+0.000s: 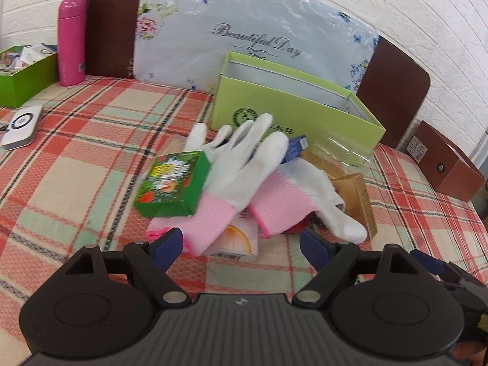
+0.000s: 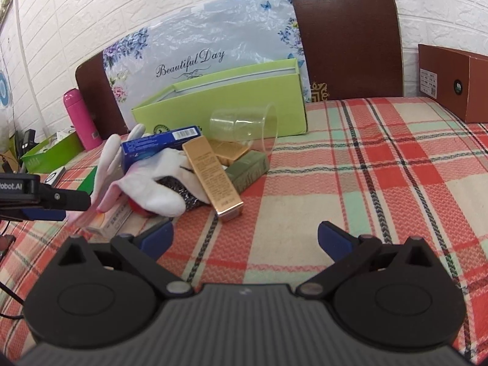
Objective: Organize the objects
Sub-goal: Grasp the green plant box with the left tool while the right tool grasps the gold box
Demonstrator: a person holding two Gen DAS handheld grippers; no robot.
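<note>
I am looking at the pile of loose items on the plaid cloth (image 2: 381,164): white gloves (image 1: 244,158), a green carton (image 1: 172,183), a blue box (image 2: 161,146), gold boxes (image 2: 213,177) and a tipped clear cup (image 2: 244,125), all lying just in front of the open lime-green box (image 1: 292,103). My left gripper (image 1: 241,245) is hovering just before the gloves' pink cuffs, jaws spread wide and holding nothing. My right gripper (image 2: 245,238) is standing spread and empty over bare cloth, right of the pile.

Plaid-covered table (image 2: 381,164) bears gloves (image 1: 244,164), boxes, cup (image 2: 244,128).
</note>
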